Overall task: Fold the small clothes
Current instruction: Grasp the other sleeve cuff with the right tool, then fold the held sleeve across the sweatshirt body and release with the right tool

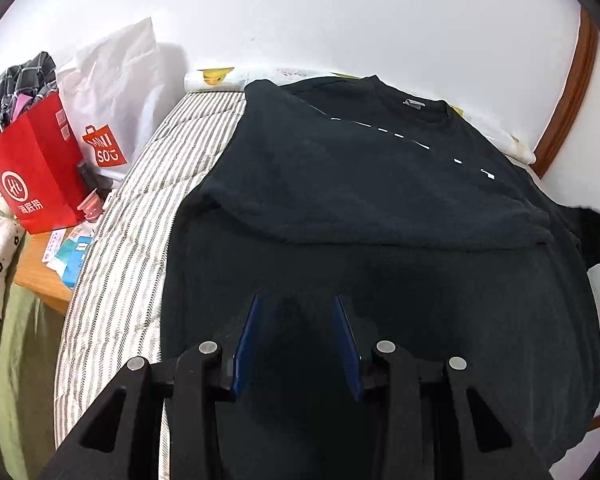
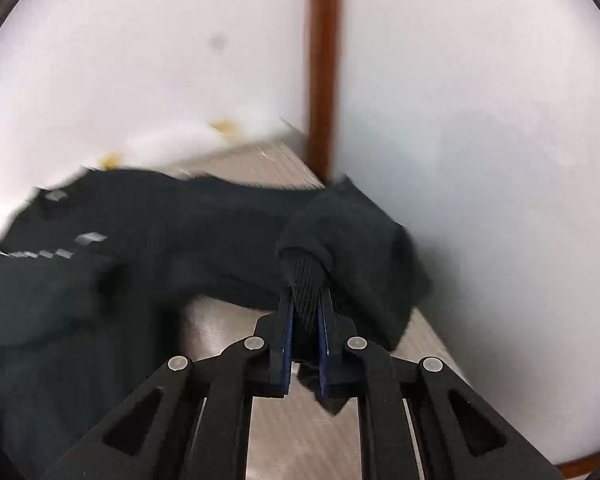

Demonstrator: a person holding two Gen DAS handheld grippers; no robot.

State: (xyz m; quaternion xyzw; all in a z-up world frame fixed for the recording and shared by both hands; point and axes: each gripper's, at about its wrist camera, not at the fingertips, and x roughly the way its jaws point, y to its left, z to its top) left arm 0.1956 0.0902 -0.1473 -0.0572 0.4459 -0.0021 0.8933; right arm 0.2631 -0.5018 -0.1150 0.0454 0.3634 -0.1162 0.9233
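Left wrist view: red paper bag [image 1: 36, 168] at far left, striped mattress [image 1: 140, 208], then black T-shirt [image 1: 380, 200] spread collar-away under the left gripper [image 1: 298, 304], jaws apart and empty; right gripper [image 2: 306, 280], nearer, is clamped on the shirt's right sleeve [image 2: 352, 248].

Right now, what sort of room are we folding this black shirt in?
Probably a bedroom at home: the black T-shirt lies on a striped mattress against a white wall, with a red shopping bag and a white Miniso bag on a cluttered wooden side table.
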